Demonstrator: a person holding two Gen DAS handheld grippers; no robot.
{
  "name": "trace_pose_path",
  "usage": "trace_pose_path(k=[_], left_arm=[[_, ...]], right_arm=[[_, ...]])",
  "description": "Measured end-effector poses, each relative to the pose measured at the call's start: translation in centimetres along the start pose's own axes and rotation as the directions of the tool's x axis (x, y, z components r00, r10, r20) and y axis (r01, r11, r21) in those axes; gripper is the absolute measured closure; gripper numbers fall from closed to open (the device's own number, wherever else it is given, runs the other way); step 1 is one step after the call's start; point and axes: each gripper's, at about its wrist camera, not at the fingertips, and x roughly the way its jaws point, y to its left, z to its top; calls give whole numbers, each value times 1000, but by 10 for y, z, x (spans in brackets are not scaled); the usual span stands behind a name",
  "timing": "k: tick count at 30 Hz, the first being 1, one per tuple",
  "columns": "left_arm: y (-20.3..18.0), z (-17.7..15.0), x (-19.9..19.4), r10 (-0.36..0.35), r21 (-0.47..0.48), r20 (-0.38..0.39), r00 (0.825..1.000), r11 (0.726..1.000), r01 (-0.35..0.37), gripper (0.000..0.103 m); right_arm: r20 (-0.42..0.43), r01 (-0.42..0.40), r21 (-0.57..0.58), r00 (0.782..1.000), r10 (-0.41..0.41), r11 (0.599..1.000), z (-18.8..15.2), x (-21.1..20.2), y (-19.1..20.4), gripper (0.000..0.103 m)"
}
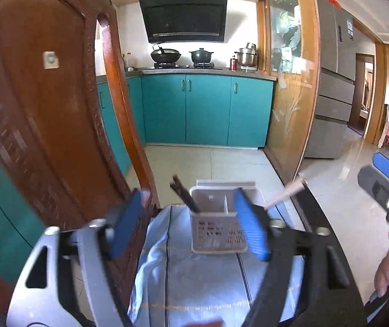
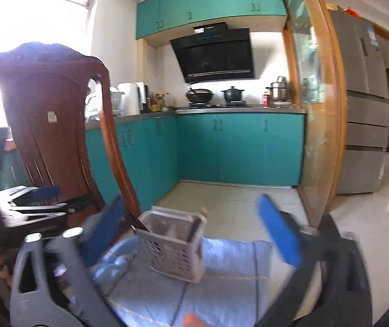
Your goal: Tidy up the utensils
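Utensil caddy (image 1: 216,226) ahead, btwn open left jaws.

A carved wooden chair (image 1: 44,109) stands before teal cabinets (image 1: 208,109), a wok (image 1: 165,55) on the stove.

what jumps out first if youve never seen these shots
A grey slotted utensil caddy stands on a light blue cloth, dark chopsticks leaning from its left compartment. A carved brown chair back looms left; teal cabinets fill the background.
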Motion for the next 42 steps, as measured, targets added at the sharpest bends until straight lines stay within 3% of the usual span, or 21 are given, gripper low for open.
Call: trace_pose_path(k=[4,7,11,18,42], left_arm=[[-4,-24,-16,-17,6,-25,1000,1000,17,13],[-5,-39,-27,17,17,-24,1000,1000,-16,4],[-5,-58,-43,33,47,-3,999,998,-33,4],[-9,-79,-62,17,95,48,999,995,-22,4],[-5,-75,-73,3,58,93,996,998,-9,4]], right_arm=[[-25,15,-33,1000,-16,999,-23,-12,-2,3],[-41,33,-75,999,-36,997,-36,-20,1,3],[-50,36,-123,998,-42,992,-48,-29,8,3],[-9,-65,-118,998,64,991,-50,-43,16,3],[41,-33,-140,998,39,990,-45,-60,26,3]])
